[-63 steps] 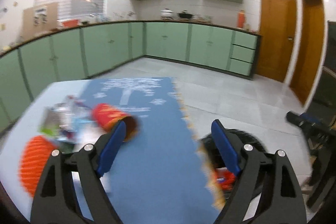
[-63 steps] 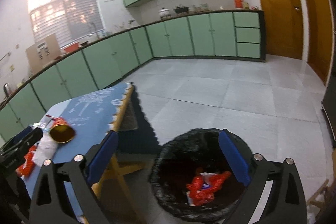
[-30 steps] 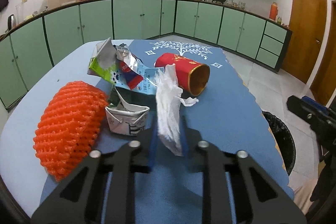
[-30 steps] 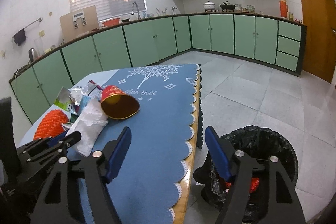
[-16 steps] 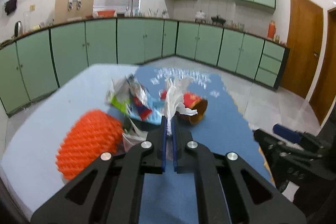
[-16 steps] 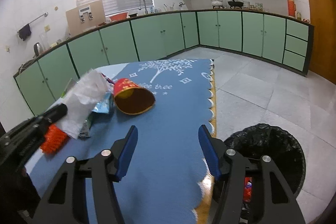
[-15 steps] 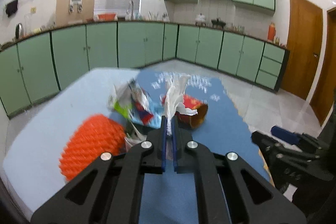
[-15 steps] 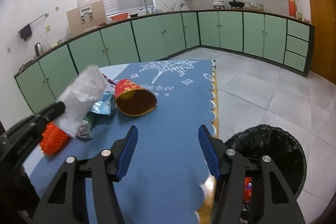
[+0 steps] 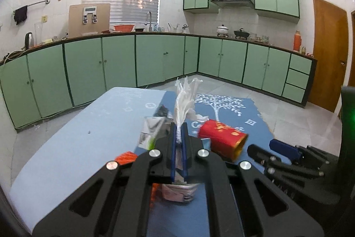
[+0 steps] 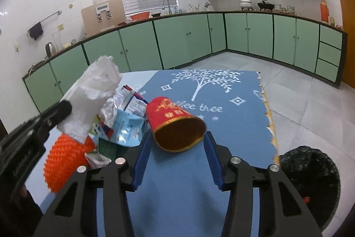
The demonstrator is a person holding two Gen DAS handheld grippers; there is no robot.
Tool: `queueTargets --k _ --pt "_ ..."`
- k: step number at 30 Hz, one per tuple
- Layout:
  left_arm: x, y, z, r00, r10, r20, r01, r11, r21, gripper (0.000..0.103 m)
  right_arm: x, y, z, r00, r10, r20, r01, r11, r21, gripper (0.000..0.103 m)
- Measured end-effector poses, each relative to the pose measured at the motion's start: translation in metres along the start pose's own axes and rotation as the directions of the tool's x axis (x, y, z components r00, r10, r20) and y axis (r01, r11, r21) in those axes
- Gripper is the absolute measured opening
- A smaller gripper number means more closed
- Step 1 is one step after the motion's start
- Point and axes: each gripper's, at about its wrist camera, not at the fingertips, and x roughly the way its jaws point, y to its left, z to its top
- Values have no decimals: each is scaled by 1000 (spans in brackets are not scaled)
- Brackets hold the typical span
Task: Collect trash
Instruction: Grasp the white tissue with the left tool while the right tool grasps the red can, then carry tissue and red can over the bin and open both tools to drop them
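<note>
My left gripper point(image 9: 179, 132) is shut on a crumpled white tissue point(image 9: 185, 99) and holds it upright above the table. The right wrist view shows the same tissue point(image 10: 88, 99) at the left, pinched by the left gripper point(image 10: 64, 108). A red paper cup point(image 10: 175, 121) lies on its side on the blue tablecloth point(image 10: 221, 103), mouth toward my right gripper point(image 10: 176, 141). The right jaws are closing; the cup's rim sits between the fingertips with a small gap on each side. In the left wrist view the cup point(image 9: 221, 140) lies just left of the right gripper point(image 9: 266, 148).
An orange foam net point(image 10: 64, 157), a blue foil packet point(image 10: 124, 123) and a folded paper carton point(image 9: 179, 192) lie in a heap left of the cup. A black-lined trash bin point(image 10: 310, 170) stands on the floor past the table's right edge. Green cabinets line the walls.
The left gripper has risen with the tissue, lifting it off the pile. The right gripper has moved in over the cloth to the red cup, and its jaws have narrowed around the rim.
</note>
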Motion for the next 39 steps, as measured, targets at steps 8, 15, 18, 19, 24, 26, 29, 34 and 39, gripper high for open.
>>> queueTargets --k 8,15,18,19,24,26,29,34,39 --pt "3 24 5 1000 18 18 -17 1000 -24 3 32 16 12 999 23 -35 -22 1000 16 40" --pt "4 33 7 1000 -7 22 8 999 -51 3 42 19 7 997 44 -70 -42 998 38 35" --pt "4 34 8 999 -21 25 22 998 -63 3 48 21 8 992 86 -88 -82 996 45 19" --pt "2 34 9 999 -26 29 27 998 -65 3 49 20 8 991 98 -92 -94 994 47 16" --pt "-4 31 12 997 -54 47 58 996 -71 3 43 24 8 986 156 -66 -154 988 30 5" --pt "-8 28 13 996 -63 59 67 995 -69 3 36 26 10 985 166 -44 -166 986 9 5" --pt "-12 24 15 995 -71 68 76 995 -66 3 26 25 14 985 168 -26 -168 986 -1 5" --pt "-19 16 16 993 -91 81 96 993 -63 3 0 13 18 988 156 16 -156 988 4 5" --pt "-26 -4 18 985 -148 87 153 987 -56 3 -33 -9 19 994 97 59 -98 995 12 5"
